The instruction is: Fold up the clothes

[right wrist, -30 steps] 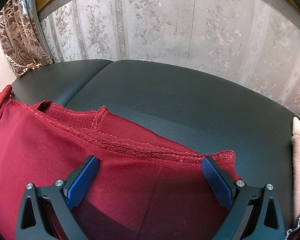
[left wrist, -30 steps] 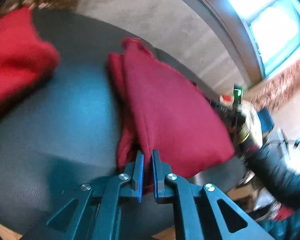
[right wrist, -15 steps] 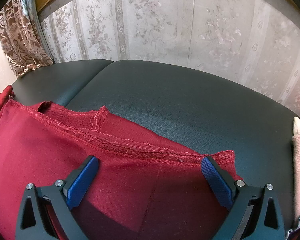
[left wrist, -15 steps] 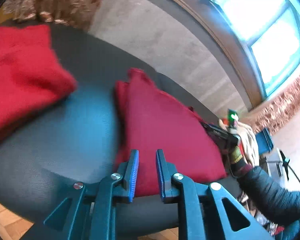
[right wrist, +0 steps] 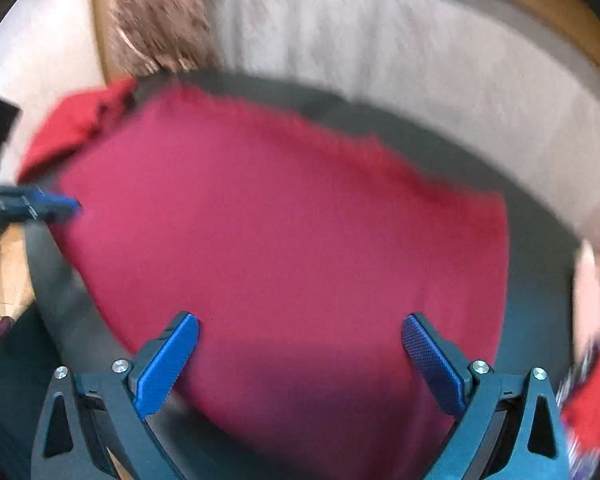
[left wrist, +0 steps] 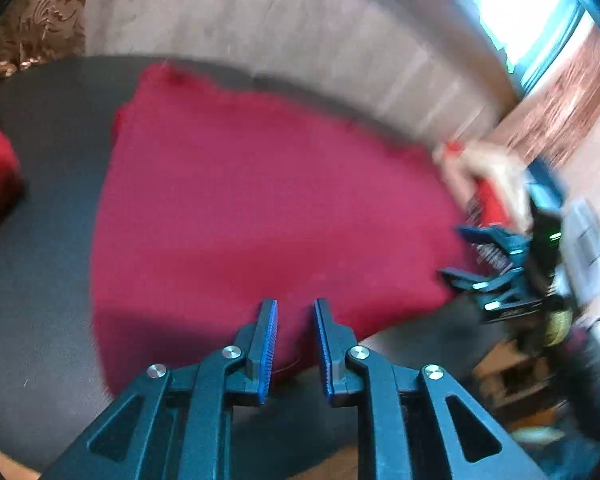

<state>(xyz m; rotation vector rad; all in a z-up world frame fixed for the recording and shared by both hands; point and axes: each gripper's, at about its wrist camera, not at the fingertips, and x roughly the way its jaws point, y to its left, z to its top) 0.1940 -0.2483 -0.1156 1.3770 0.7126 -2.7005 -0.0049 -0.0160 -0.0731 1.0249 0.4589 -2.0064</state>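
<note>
Left gripper (left wrist: 294, 338) had let go of the dark red garment (left wrist: 260, 208): a second earlier its blue pads pinched a raised fold, and now they stood slightly parted with nothing between them, just above the cloth's near edge. That garment, bunched up before, lay spread flat on the dark grey cushion (left wrist: 40, 280). Right gripper (right wrist: 300, 354) had kept its jaws wide apart and empty, but had pulled back from the hem, so the whole cloth showed beneath it. Both views were blurred by motion. A brighter red garment (right wrist: 80, 120) lay at the cushion's far left corner.
</note>
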